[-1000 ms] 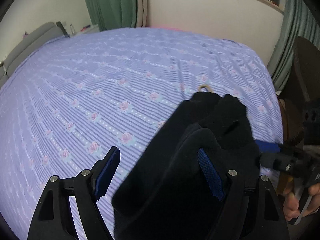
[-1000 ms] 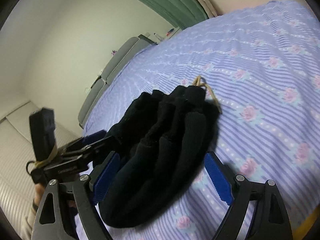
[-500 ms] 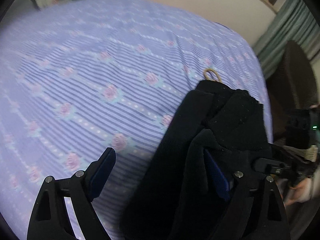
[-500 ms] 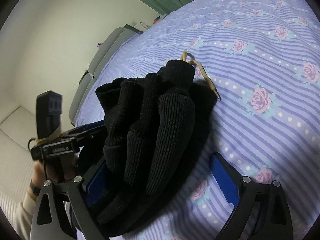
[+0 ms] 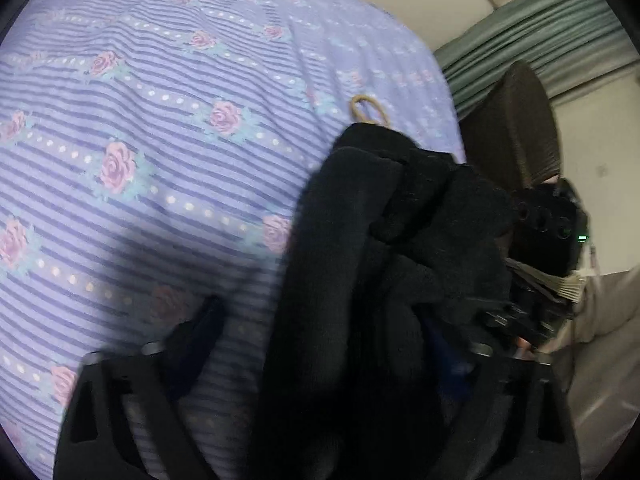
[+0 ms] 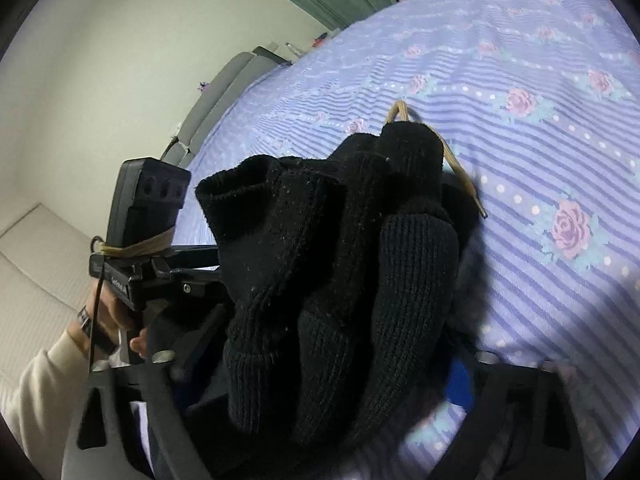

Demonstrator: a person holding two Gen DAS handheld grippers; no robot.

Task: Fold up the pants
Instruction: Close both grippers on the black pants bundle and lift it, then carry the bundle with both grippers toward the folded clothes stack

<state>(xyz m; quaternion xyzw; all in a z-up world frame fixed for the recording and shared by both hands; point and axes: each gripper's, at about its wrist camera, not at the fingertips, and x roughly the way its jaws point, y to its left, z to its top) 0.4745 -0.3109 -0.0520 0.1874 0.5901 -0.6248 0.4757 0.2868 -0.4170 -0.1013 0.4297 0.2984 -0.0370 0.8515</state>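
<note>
The black knit pants (image 5: 380, 280) lie bunched in thick folds on the purple striped bedspread (image 5: 140, 160), with a tan drawstring loop (image 5: 370, 108) at the far end. They also fill the right wrist view (image 6: 340, 280). My left gripper (image 5: 320, 344) is open, its jaws wide apart around the near end of the bundle; the right finger is hidden in the cloth. My right gripper (image 6: 332, 360) is open too, straddling the bundle from the other side. Each gripper shows in the other's view, close beside the pants.
The bedspread (image 6: 540, 120) stretches far beyond the pants. A dark wicker chair (image 5: 516, 128) and green curtains (image 5: 540, 32) stand past the bed's right edge. A grey headboard (image 6: 216, 96) runs along the bed's far side by the wall.
Both grippers have moved in low and close around the bundle, which now fills more of each view. The jaws stay wide apart. The pants are bunched tighter.
</note>
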